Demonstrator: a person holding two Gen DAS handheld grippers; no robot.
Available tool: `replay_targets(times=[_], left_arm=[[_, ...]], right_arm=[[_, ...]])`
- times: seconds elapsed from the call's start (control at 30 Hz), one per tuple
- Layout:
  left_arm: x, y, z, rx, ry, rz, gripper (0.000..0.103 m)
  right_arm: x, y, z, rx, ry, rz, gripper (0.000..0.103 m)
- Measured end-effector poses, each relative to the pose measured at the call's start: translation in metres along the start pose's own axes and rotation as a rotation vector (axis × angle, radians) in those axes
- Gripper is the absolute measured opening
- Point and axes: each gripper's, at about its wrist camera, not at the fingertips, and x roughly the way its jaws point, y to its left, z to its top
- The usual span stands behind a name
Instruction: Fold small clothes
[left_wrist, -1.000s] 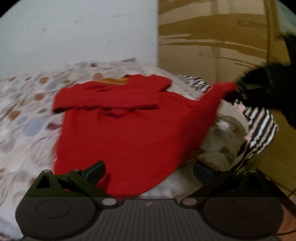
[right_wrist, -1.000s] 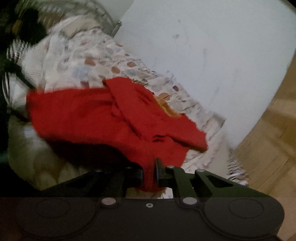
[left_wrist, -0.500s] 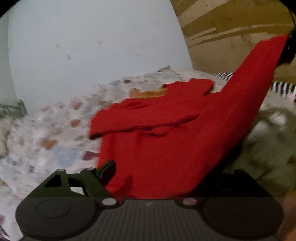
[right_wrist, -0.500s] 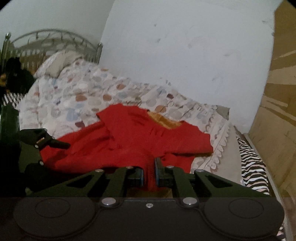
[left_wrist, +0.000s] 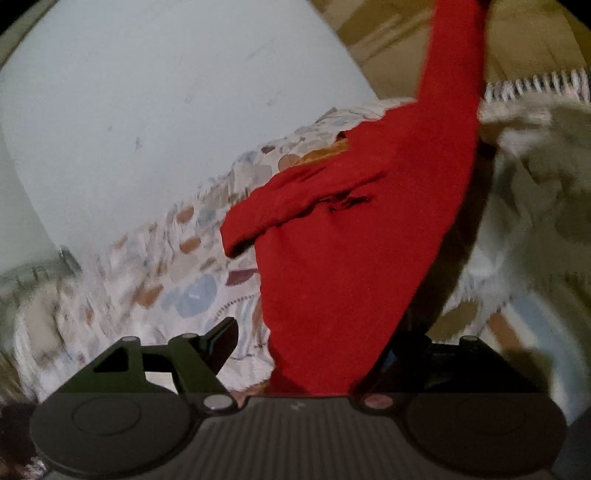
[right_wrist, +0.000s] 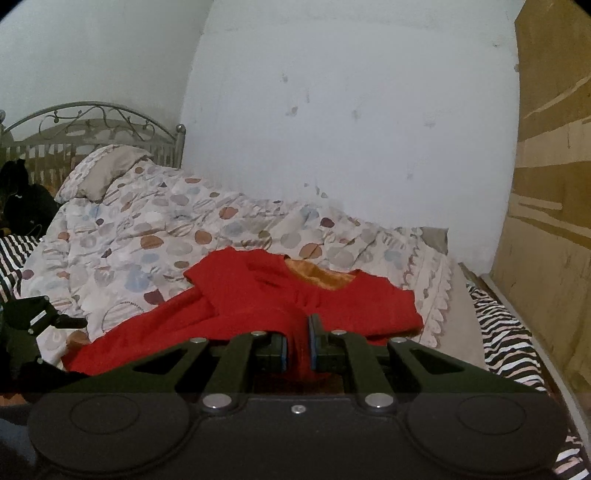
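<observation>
One red garment (right_wrist: 258, 310) on a spotted quilt (right_wrist: 155, 236), two grippers on it.

The garment is plain red with an orange-gold lining at the neck, one sleeve folded across the chest. The right gripper (right_wrist: 298, 347) is clenched on a fold of its near edge, cloth bunched between the pads. The left gripper (left_wrist: 314, 347) stands spread wide, red cloth draped between its fingers, the right finger hidden under it.
</observation>
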Motion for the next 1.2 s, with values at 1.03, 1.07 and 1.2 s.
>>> replay_targets(times=[1.03,1.07,1.2], left_arm=[[-0.205,0.088,0.038,-0.106,-0.442,0.000,0.004],[-0.213,0.089,0.038,-0.107,-0.437,-0.024,0.005],[-0.227,0.088,0.033,-0.099,-0.396,-0.078,0.005]], right_arm=[[-0.172,0.021,-0.013,0.239,-0.317,-0.195,0.009],[-0.179,0.023,-0.011,0.239,-0.327,-0.203,0.009],[-0.189,0.032,-0.006,0.268,-0.377,-0.225,0.009]])
